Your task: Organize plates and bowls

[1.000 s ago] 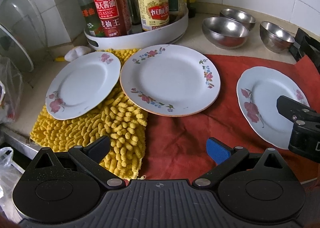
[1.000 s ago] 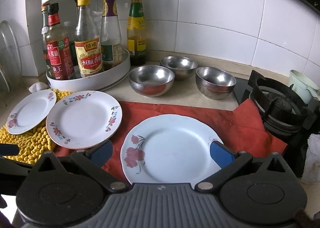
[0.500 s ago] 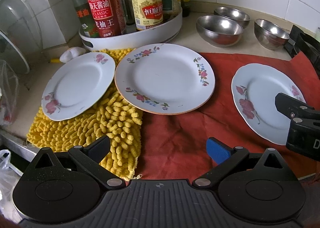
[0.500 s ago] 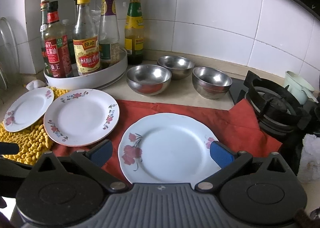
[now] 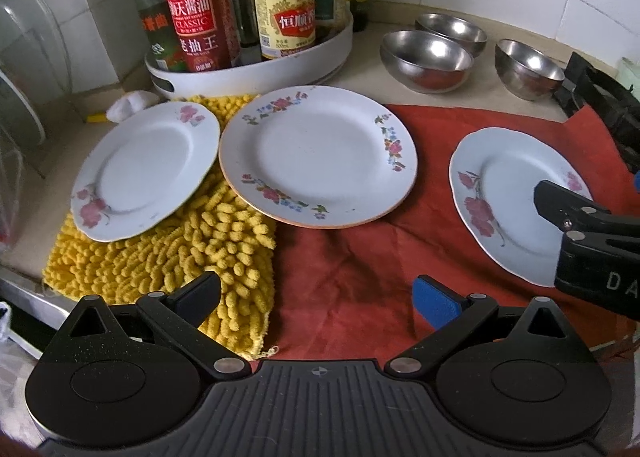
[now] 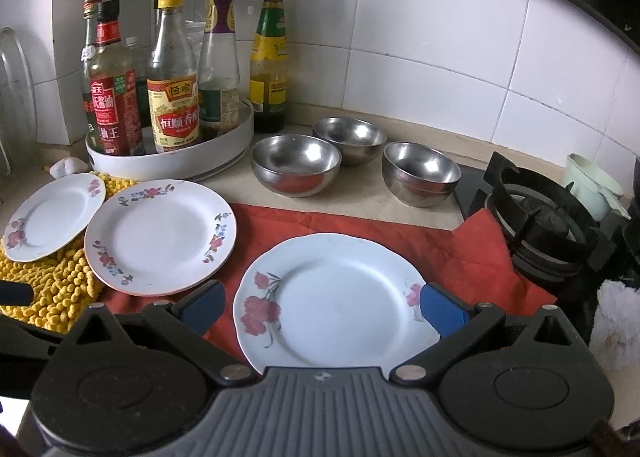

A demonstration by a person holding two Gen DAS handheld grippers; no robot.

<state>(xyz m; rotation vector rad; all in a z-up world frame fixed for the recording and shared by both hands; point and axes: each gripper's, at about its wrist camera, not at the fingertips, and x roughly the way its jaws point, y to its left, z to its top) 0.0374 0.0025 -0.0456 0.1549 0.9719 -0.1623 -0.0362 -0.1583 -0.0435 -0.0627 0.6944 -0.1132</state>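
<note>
left wrist view: the left gripper (image 5: 316, 293) has its 2 fingers spread wide apart with nothing between them, hovering over a red cloth (image 5: 352, 265) and a yellow chenille mat (image 5: 160, 257). ahead of the left finger, a small floral plate (image 5: 148, 169) rests on the mat. ahead of the gap between the fingers, a larger floral plate (image 5: 318, 155) lies half on the mat, half on the cloth, its rim just beside the small plate. ahead and to the right of the right finger, a scalloped plate (image 5: 516, 197) lies on the cloth, partly covered by the right gripper's black body. beyond the plates, 3 steel bowls (image 5: 426, 59) sit on the counter, near a white turntable (image 5: 248, 77) of sauce bottles. right wrist view: the right gripper (image 6: 322, 307) also has its 2 fingers wide apart, 1 at each side of the scalloped plate (image 6: 336, 301), right finger over its rim, not clamped on it. ahead of the left finger lies the larger floral plate (image 6: 160, 237), the small floral plate (image 6: 52, 215) further left. the 3 steel bowls (image 6: 296, 165) stand ahead of the fingers, a gas burner (image 6: 548, 225) ahead to the right.
</note>
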